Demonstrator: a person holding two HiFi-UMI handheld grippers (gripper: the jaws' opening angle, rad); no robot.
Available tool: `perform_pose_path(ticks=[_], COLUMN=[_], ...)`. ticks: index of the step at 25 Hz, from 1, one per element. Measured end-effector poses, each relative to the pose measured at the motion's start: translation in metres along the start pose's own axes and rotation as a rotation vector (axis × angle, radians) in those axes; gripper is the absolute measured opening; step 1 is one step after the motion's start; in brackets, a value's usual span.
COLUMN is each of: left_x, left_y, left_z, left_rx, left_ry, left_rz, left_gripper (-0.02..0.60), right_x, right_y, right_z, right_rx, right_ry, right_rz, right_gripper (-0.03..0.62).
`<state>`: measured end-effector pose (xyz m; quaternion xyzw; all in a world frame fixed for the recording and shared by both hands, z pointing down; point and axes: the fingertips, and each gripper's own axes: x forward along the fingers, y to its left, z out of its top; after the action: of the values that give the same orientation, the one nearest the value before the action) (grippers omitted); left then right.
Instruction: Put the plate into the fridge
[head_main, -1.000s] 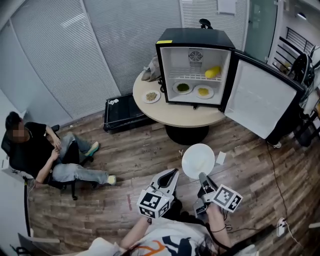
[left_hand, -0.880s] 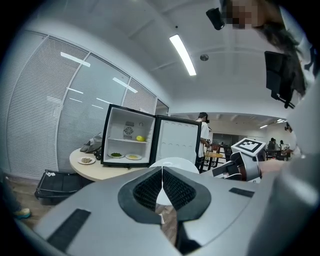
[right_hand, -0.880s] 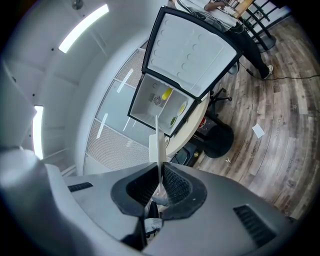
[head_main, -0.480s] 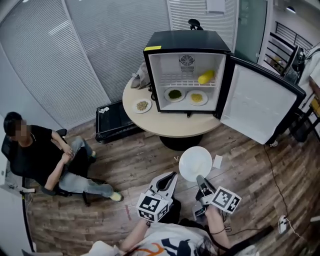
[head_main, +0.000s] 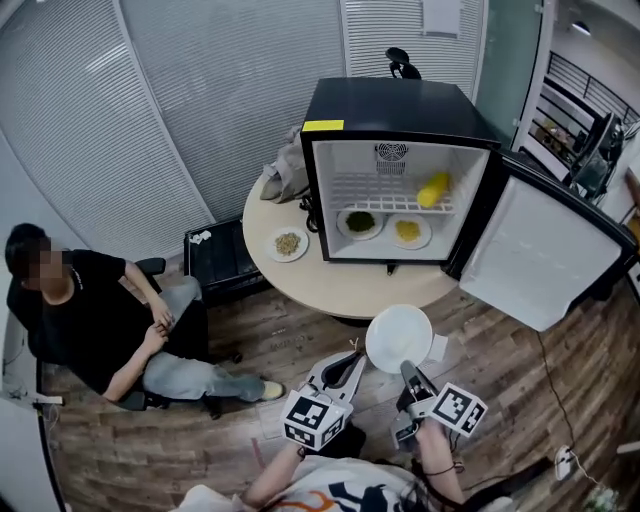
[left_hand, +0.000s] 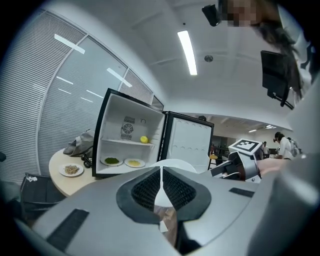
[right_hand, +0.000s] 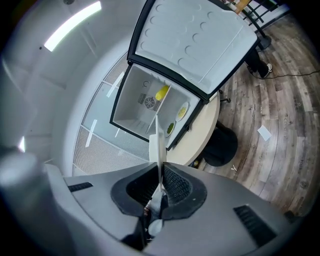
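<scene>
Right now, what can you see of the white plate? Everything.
The white plate is round, plain, smooth and empty. The right gripper is shut on its near rim and holds it about level in the air over the wood floor, short of the round table and the open fridge. Nothing else touches it.

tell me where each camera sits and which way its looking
Head view: on the person's head, looking steeply down at the open fridge on the round table; shows both arms, the left gripper, and the right gripper holding the plate.
Left gripper view: rides the left gripper, looking along its shut fingers toward the fridge; the right gripper shows at right.
Right gripper view: rides the right gripper, rolled sideways, looking along fingers clamped on the plate's edge toward the fridge.
All three share the fridge.
</scene>
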<state>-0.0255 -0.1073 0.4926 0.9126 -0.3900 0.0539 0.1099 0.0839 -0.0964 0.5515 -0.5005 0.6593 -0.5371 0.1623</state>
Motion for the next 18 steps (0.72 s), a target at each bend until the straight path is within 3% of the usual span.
perform_pose_path(ticks=[9,18], left_x=[0.033,0.048], left_y=[0.065,0.08], left_z=[0.019,0.018], left_rx=[0.011,-0.01], left_ry=[-0.008,0.0], left_rz=[-0.06,-0.112], left_gripper=[0.012,0.012], right_x=[0.062,0.071], right_y=[0.018,0.028], right_z=[0.025,0.042], right_rx=[-0.005,0.006], right_ry=[-0.063,-0.117], right_rz=[-0.019,-0.031], right_gripper=[0.028,0.028])
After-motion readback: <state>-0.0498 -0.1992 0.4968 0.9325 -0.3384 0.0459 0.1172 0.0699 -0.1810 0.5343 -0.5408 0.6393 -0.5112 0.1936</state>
